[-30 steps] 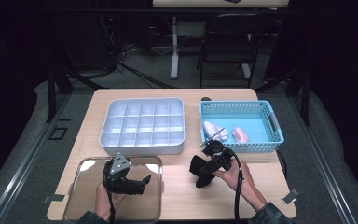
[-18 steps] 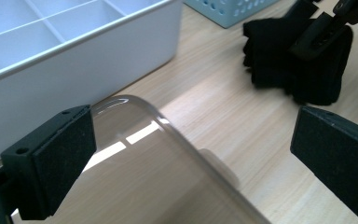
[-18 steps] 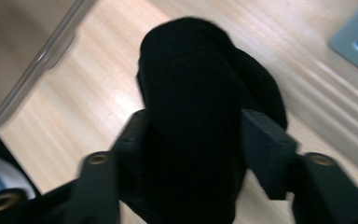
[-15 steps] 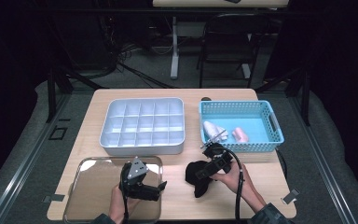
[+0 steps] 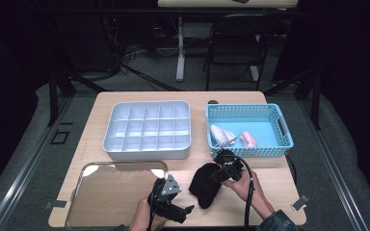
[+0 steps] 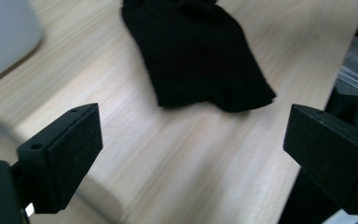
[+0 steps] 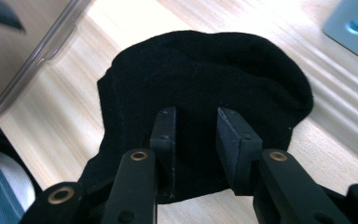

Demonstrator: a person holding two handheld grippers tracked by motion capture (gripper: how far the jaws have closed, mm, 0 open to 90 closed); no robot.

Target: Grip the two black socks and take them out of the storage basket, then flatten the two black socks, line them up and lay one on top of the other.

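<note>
A black sock (image 5: 205, 185) is lying crumpled on the pale wooden counter (image 5: 279, 180). The right gripper (image 7: 195, 140) is closing over it, a gap remaining between its jaws; the left gripper (image 6: 191, 149) is gaping wide, holding nothing. Dark room surrounding.

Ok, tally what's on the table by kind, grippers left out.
Black sock: 1
Rolled items in the blue basket, one white, one pink: 2
Blue basket: 1
Grey divided tray: 1
Clear tray: 1
Total: 6
</note>
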